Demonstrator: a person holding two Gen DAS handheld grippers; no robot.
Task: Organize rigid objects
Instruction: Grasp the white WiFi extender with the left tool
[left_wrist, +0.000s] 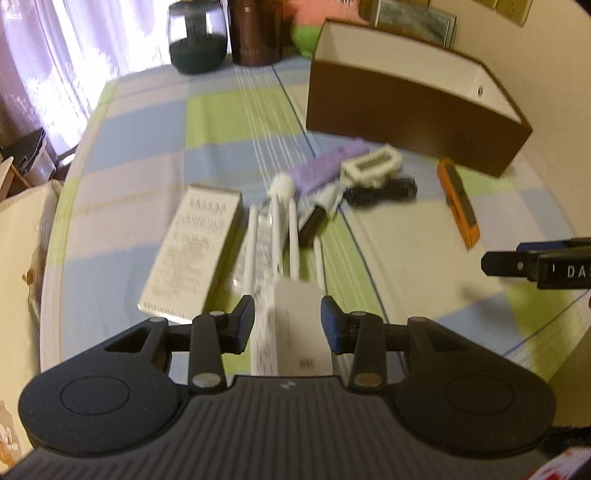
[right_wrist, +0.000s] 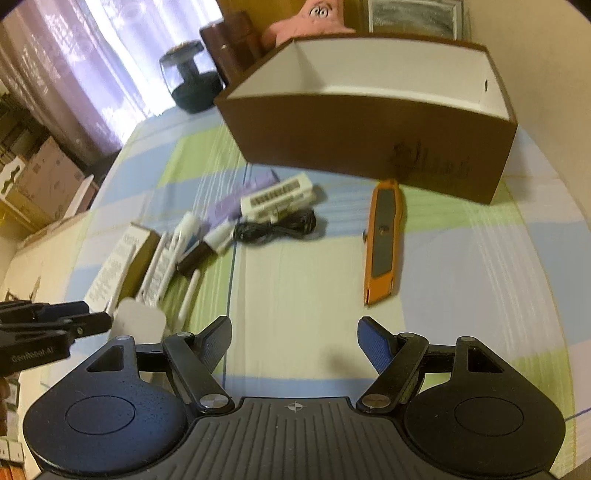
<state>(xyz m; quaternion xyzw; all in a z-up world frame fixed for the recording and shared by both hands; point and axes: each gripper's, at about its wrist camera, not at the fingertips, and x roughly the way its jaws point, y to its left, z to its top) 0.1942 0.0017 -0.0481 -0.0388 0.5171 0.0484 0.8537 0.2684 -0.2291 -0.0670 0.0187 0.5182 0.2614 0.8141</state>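
Left gripper (left_wrist: 288, 317) fingers part-open around white packet (left_wrist: 297, 325) on desk (left_wrist: 147, 147), not clamped. Right gripper (right_wrist: 293, 341) wide open, empty. Risk: packet slips, dragging loose sticks (left_wrist: 293, 240).

A matt checked cloth (right_wrist: 295, 280) covers the desk ahead of the right claw (right_wrist: 293, 343), whose pads (right_wrist: 373, 345) look ribbed blue rubber, beyond it an orange plastic knife (right_wrist: 384, 240) and a smooth brown cardboard box (right_wrist: 369, 140) with white lining.
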